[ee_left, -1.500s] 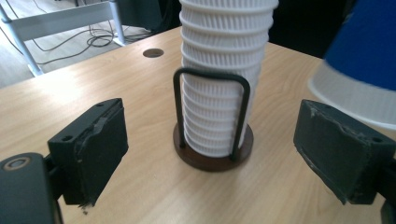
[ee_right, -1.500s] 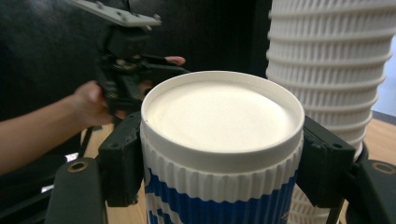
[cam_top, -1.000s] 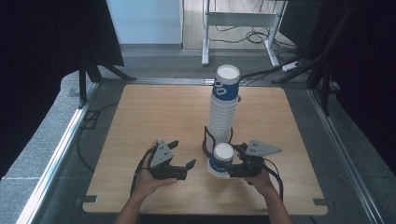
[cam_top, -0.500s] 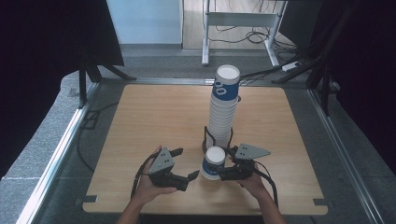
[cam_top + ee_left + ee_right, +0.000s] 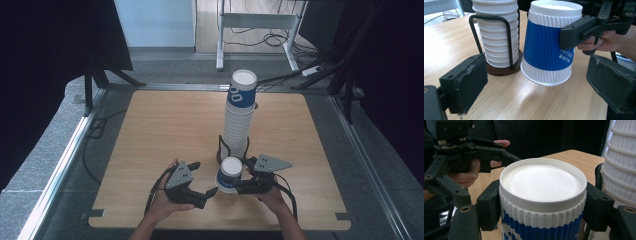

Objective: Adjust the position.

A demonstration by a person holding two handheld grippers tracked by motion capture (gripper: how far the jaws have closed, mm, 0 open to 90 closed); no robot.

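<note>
A blue-and-white ribbed paper cup [image 5: 231,172] hangs upside down and slightly tilted just over the table's front, with my right gripper [image 5: 235,186] shut on its upper part. In the right gripper view both pads press the cup [image 5: 541,182] below its white base. My left gripper [image 5: 204,178] sits just left of the cup. Its jaws have just been opening and now stand wide. In the left gripper view the cup [image 5: 549,47] lies ahead between them, untouched. Behind the cup rises a tall stack of white ribbed cups [image 5: 239,117] in a black wire holder [image 5: 510,45].
The wooden table [image 5: 165,125] has bare room to the left and at the back. The stack's top cup [image 5: 242,90] carries a blue band. Cables trail from both grippers toward the front edge. Metal rails and dark curtains border the table.
The right gripper has carried the cup a little left and toward the front, closer to the left gripper. The left gripper's jaws have spread wider.
</note>
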